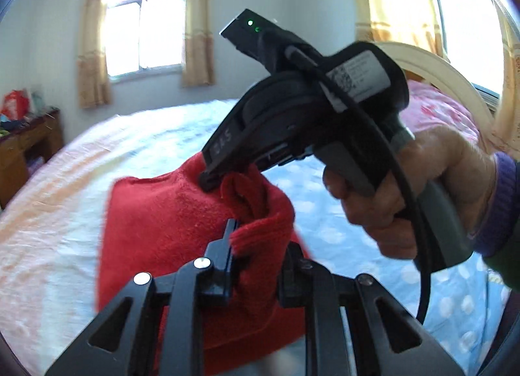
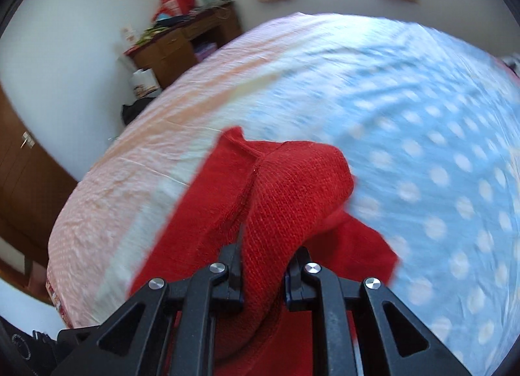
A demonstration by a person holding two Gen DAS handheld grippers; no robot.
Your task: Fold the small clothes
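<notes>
While both grippers are raised above a wide bed [image 1: 81,181], a small red knitted garment [image 1: 169,223] hangs between them, gathered up off the bedding. Seen from the left wrist camera, the garment fills the frame from the centre down toward 7 o'clock, its fuzzy fabric bunched into folds. The left gripper [image 1: 256,246], a black two-finger claw at 6 o'clock, is clenched on a ribbed edge of the garment, with red cloth packed between its fingers. Above it, toward 1 o'clock, the right gripper [image 1: 211,182] reaches in from the right, its black tip pinching a bunched fold of the same garment. The person's right hand [image 1: 419,187] grips that tool's grey handle at 3 o'clock, with a purple knitted cuff [image 1: 502,194] at the wrist and a black cable [image 1: 412,200] looping down beside it.

From the right wrist camera, the garment rises from 6 o'clock to the centre, a seam running up its middle. The right gripper [image 2: 265,273] is closed tight on a thick roll of the knit.

The bed sheet is pale pink at 9 o'clock and blue with white dots [image 2: 438,181] at 3 o'clock, blurred in both views. A brown wooden desk [image 2: 182,41] piled with clutter stands against the wall at 11 o'clock, and a bright window with peach curtains [image 1: 146,28] sits behind the bed.
</notes>
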